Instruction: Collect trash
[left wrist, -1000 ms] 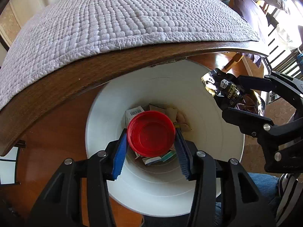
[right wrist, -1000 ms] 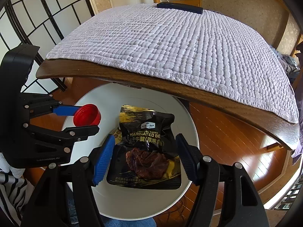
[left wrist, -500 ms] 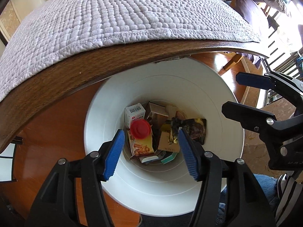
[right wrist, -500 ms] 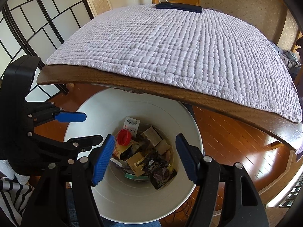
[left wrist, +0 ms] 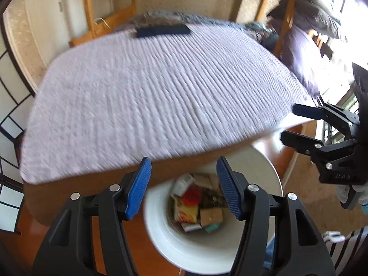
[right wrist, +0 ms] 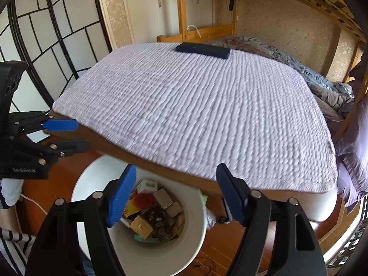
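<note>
Lifted away from white plastic bin [left wrist: 271,177] since the earlier frame: left gripper [left wrist: 182,187] and right gripper [right wrist: 173,194], jaws just spread, empty. Red round lid [left wrist: 192,195], dark glossy pouch [right wrist: 158,218], cardboard boxes inside bin. Beyond, quilted white cover [right wrist: 195,115] on wooden table.

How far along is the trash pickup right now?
Done: the red cap and black snack pouch lie in the white bin with other trash. In hand: nothing; left gripper and right gripper are open. Left: possibly nothing; only a dark blue case is on the quilted mat.
</note>
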